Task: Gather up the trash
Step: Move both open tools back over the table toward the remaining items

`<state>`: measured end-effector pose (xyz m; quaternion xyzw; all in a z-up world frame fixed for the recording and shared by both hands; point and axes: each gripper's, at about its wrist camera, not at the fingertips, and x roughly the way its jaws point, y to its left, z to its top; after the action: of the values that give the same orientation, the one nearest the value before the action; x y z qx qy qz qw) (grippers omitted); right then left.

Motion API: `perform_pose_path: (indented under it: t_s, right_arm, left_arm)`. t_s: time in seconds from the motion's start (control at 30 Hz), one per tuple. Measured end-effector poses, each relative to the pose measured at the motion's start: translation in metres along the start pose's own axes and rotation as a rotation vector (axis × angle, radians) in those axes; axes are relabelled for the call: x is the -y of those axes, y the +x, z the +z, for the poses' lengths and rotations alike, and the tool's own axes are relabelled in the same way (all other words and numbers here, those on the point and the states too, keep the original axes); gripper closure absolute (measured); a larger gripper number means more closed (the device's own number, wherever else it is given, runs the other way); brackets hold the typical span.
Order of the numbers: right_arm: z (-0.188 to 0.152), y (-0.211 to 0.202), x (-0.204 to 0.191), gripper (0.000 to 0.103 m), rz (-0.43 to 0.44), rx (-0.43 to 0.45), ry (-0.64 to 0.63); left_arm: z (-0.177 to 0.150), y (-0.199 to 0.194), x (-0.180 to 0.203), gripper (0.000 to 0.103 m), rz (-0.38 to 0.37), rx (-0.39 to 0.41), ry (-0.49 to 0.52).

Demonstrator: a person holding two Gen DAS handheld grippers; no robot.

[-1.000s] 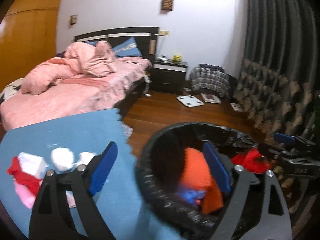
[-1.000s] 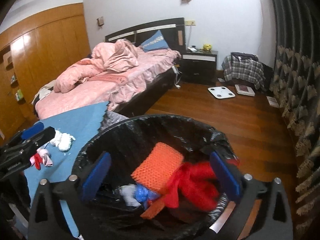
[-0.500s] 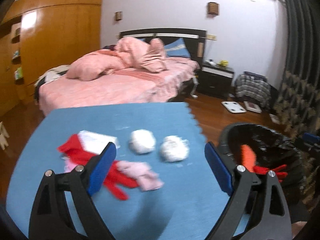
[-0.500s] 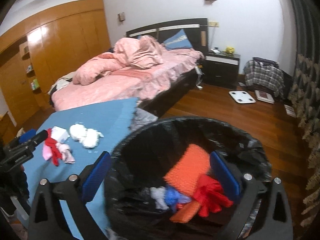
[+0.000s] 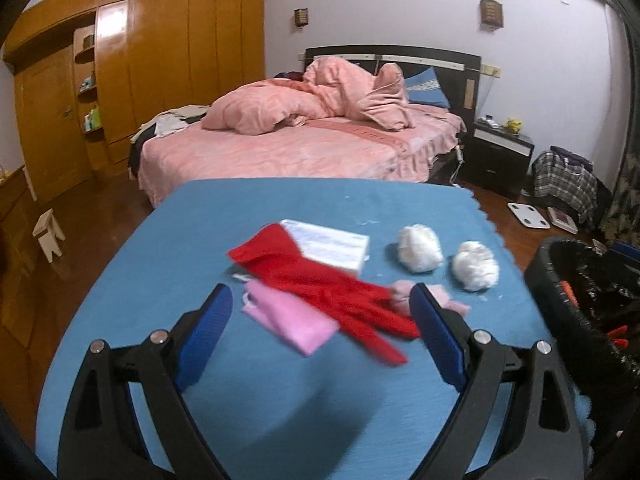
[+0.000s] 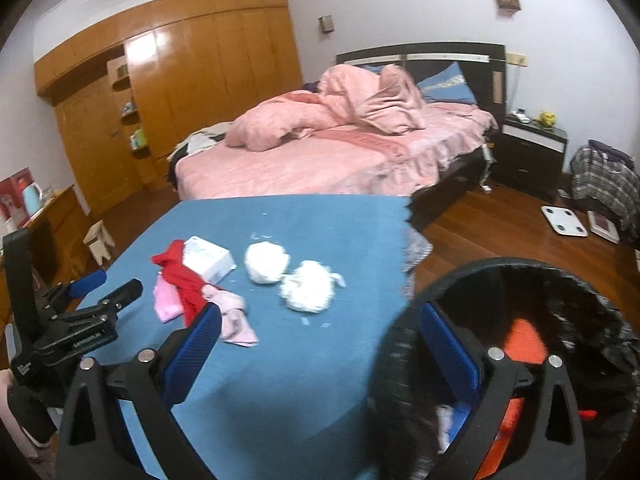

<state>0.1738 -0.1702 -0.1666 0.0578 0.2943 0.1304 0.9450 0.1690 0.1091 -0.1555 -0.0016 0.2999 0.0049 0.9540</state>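
Note:
Trash lies on a blue-covered table (image 5: pixel 240 216): a red glove (image 5: pixel 320 292), a pink cloth (image 5: pixel 288 316) under it, a white tissue pack (image 5: pixel 332 246) and two white crumpled paper balls (image 5: pixel 420 242) (image 5: pixel 476 266). My left gripper (image 5: pixel 322 320) hovers open just in front of the glove and pink cloth, holding nothing. In the right wrist view the left gripper (image 6: pixel 108 286) shows at the table's left side. The black-lined trash bin (image 6: pixel 400 360) stands at the table's right edge with orange and red items inside. My right gripper (image 6: pixel 320 332) is open and empty, straddling the bin's left rim.
A bed with pink bedding (image 5: pixel 320 148) stands behind the table. A small wooden stool (image 5: pixel 48 232) sits on the floor at the left, wooden wardrobes (image 5: pixel 160 60) beyond it. A nightstand (image 5: pixel 500 156), a plaid bag (image 5: pixel 568 184) and a white scale (image 5: pixel 528 216) are at the right.
Both grippers swung left, away from the bin's middle. The left one went from over the bin to over the table's trash. Both stayed open and empty.

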Motion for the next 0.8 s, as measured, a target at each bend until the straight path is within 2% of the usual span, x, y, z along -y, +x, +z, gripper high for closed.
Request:
perform_pose_path:
  t_s: [0.2, 0.57, 0.8]
  right_arm:
    - [-0.002, 0.032, -0.026, 0.013, 0.034, -0.035, -0.026]
    - [-0.013, 0.085, -0.052, 0.034, 0.064, -0.132, -0.061]
    - [-0.019, 0.111, -0.071, 0.037, 0.098, -0.167, -0.083]
  left_arm:
    - [-0.008, 0.009, -0.02, 0.016, 0.029, -0.025, -0.011]
    - [-0.021, 0.024, -0.035, 0.016, 0.064, -0.061, -0.031]
    - [-0.022, 0.032, -0.045, 0.019, 0.073, -0.077, -0.052]
